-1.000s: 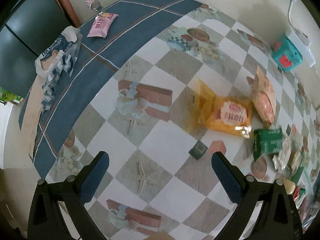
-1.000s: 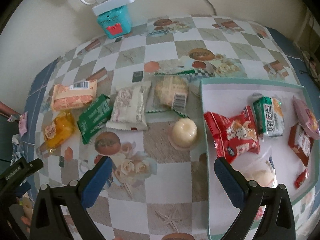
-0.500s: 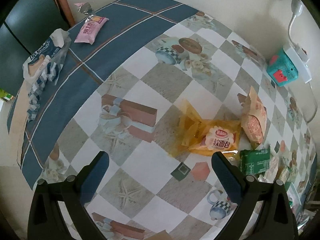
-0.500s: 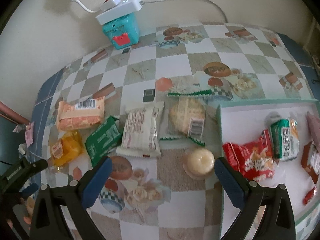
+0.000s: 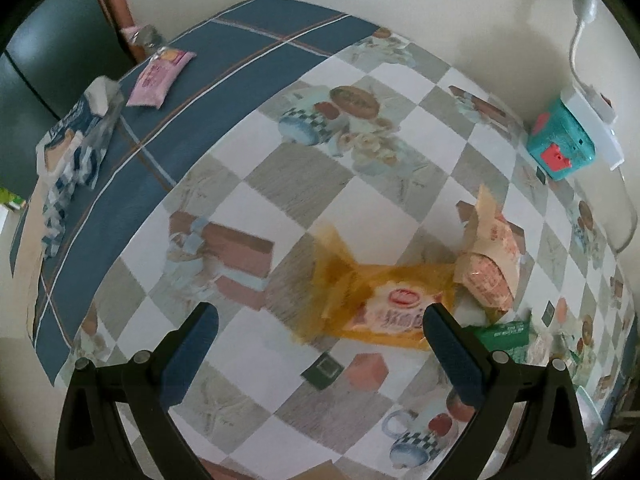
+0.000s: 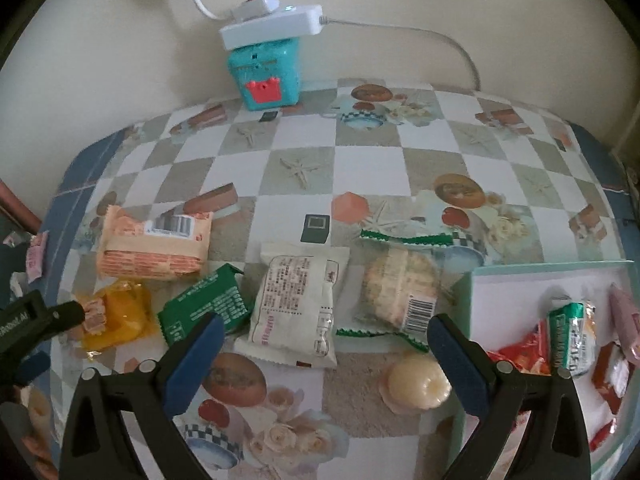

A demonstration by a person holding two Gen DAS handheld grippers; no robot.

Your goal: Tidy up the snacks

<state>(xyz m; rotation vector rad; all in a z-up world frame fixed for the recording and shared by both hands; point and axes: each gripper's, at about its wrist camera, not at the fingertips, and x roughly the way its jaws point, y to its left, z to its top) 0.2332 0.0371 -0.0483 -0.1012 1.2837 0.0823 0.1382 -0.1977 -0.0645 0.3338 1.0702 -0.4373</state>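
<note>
Just ahead of the left tongs (image 5: 318,318), on the checkered counter (image 5: 256,196), lies the yellow snack packet (image 5: 384,300), its near end beside the right-hand blue finger; the tongs are spread wide and grasp nothing. Touching the far right end of the yellow snack packet is an orange wrapped snack (image 5: 490,268), and to the packet's right, at the edge of the left tongs, a green packet (image 5: 506,332) shows.

From the right wrist view, the same yellow snack packet (image 6: 120,316) sits at the left of a row, with the green packet (image 6: 208,306), a white packet (image 6: 298,304) and a clear-wrapped round cake (image 6: 394,292) running away from it to the right. A pale jelly cup (image 6: 418,384) lies beyond the cake, next to a tray (image 6: 468,320) holding red and green snacks. The right tongs (image 6: 322,340) are released, wide apart, hovering over the white packet. Far behind the yellow snack packet, a teal box (image 6: 266,74) stands at the wall with a white power strip (image 6: 272,26) on top.
</note>
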